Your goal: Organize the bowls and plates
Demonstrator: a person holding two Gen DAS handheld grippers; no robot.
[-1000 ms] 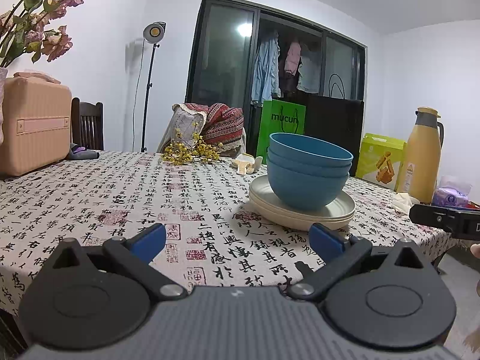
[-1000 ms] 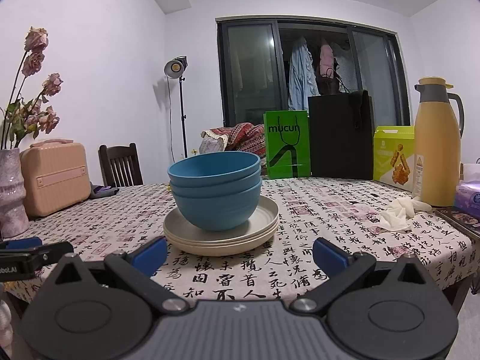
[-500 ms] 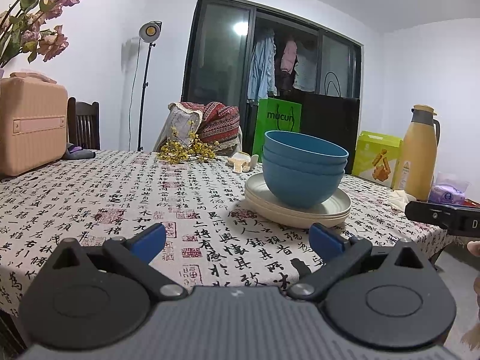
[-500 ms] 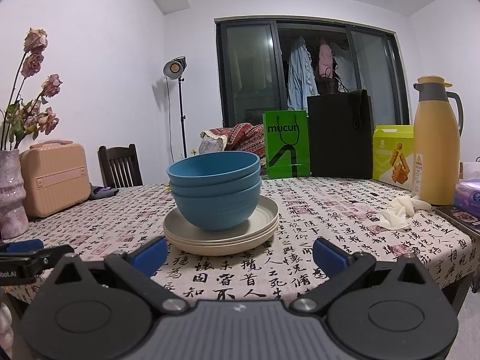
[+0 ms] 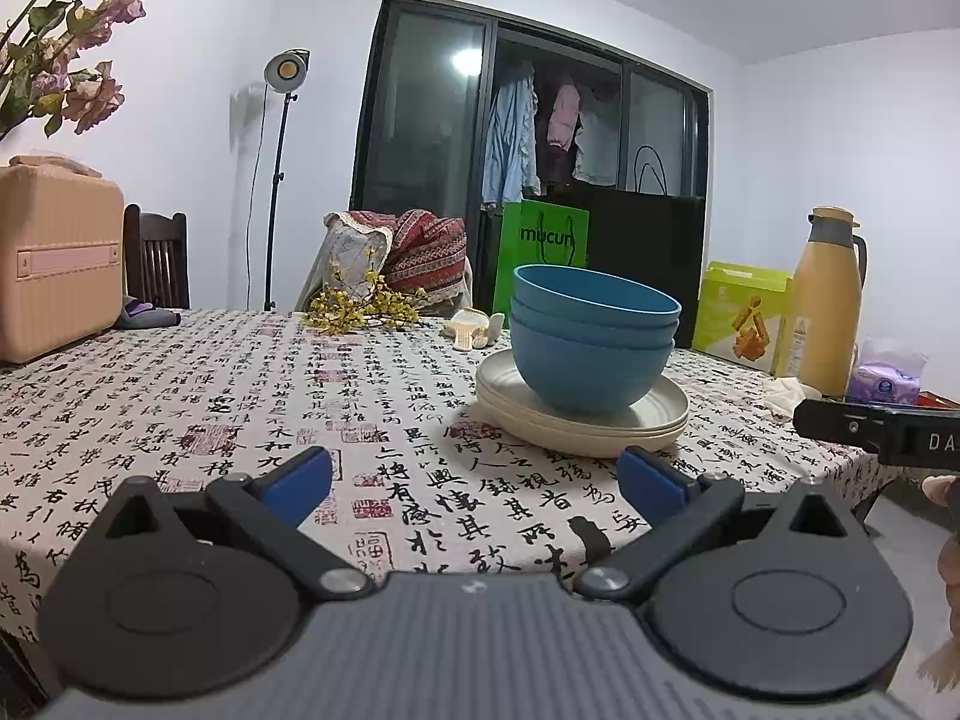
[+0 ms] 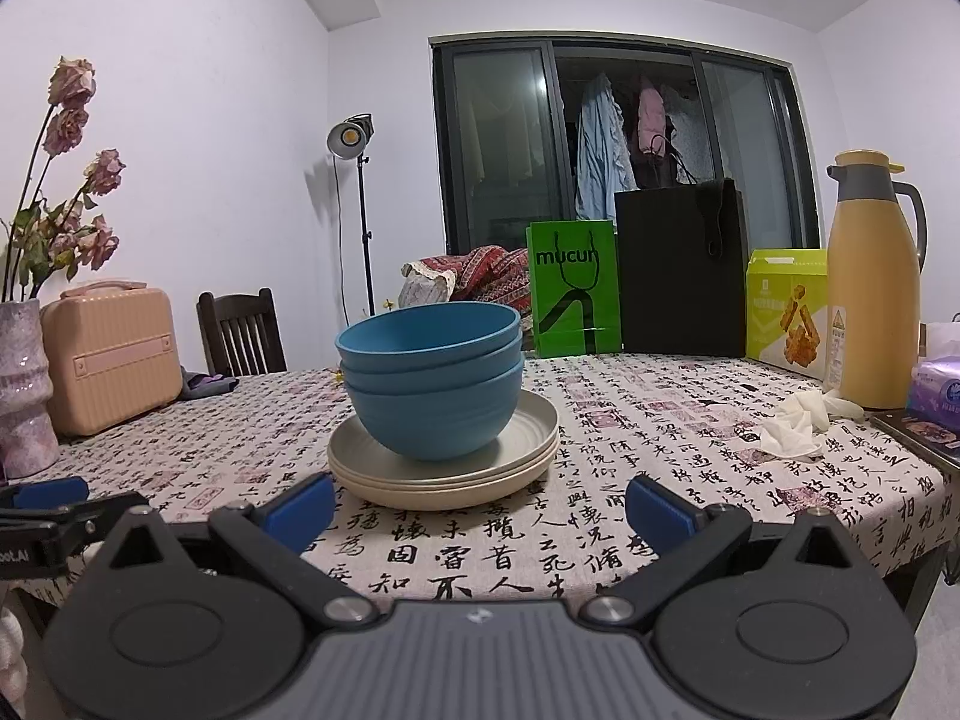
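Note:
Three blue bowls point(image 5: 591, 339) point(image 6: 429, 378) are nested inside one another and stand on a stack of cream plates point(image 5: 648, 426) point(image 6: 528, 450) on the calligraphy-print tablecloth. My left gripper point(image 5: 474, 483) hangs open at the table's near edge, short of the stack and a little to its left, with nothing between its blue pads. In the right wrist view my right gripper point(image 6: 480, 504) is open too, just in front of the plates and holding nothing. Part of the other gripper shows at the right edge of the left wrist view and at the left edge of the right wrist view.
A yellow thermos point(image 6: 873, 288), a green snack box point(image 6: 786, 306), tissues point(image 6: 792, 429) and a purple pack point(image 6: 936, 390) sit at the right. A pink case point(image 6: 111, 351) and flower vase point(image 6: 21, 387) stand left. Green and black bags point(image 6: 573, 288), yellow flowers point(image 5: 360, 306) lie behind.
The left wrist view has shifted slightly, the stack sitting a touch lower and nearer the middle. The right wrist view is nearly the same. Both grippers stay open.

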